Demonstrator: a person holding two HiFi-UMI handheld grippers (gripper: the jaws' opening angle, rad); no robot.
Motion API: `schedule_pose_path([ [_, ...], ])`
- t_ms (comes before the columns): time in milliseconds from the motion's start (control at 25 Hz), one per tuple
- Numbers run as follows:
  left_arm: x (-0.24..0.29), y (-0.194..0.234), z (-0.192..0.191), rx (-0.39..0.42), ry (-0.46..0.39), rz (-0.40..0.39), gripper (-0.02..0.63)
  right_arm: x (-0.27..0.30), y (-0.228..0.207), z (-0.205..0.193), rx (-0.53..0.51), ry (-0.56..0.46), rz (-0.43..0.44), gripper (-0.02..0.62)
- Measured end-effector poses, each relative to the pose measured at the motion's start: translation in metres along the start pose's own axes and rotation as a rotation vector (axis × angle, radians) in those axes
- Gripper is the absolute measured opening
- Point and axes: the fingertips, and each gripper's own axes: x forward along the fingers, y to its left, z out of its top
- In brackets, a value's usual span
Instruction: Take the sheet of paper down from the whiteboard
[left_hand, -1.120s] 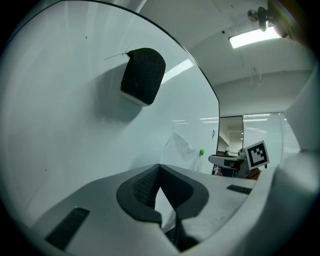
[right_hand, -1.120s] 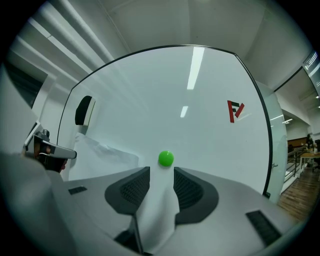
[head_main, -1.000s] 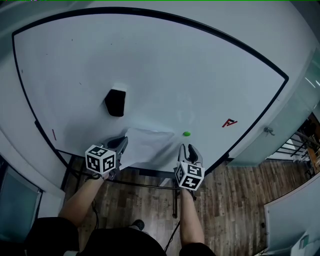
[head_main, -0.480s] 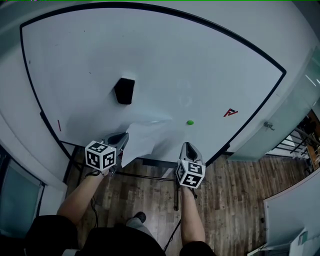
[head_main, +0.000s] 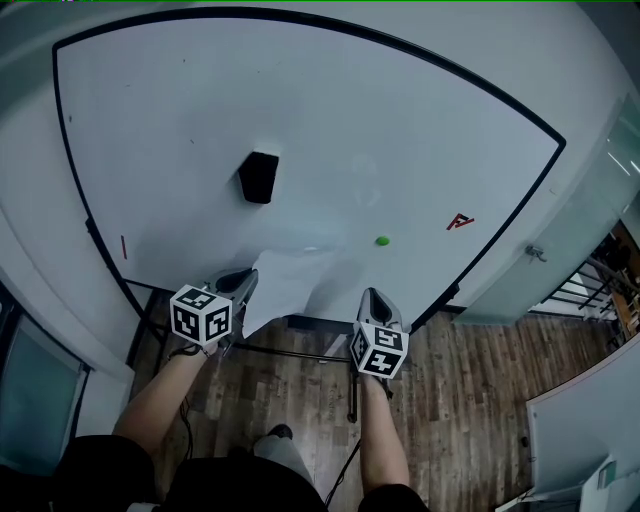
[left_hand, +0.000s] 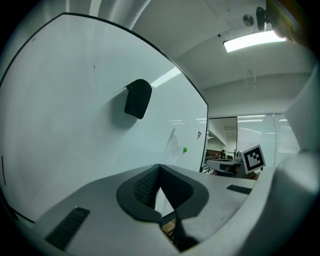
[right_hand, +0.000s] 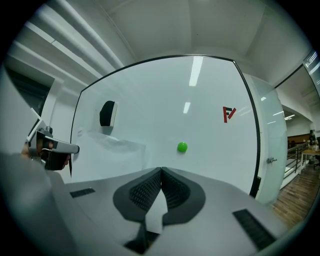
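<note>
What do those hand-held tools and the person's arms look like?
The left gripper and right gripper are light grey, with dark ribbed pads inside their jaws and a white cube of black square markers behind. The forearms are bare below dark sleeves.

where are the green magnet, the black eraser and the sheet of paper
green magnet (head_main: 382, 240): head view, its centre
black eraser (head_main: 259, 177): head view, middle of its dark face
sheet of paper (head_main: 285, 283): head view, middle of the sheet
</note>
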Motion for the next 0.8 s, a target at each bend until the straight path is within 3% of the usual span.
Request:
schedule_pose_path([
  [800,-0.025,-0.007,0.005,0.008,-0.017,-0.009,0.018,-0.014,0.021,0.003,-0.022,0.003,0.017,0.025],
])
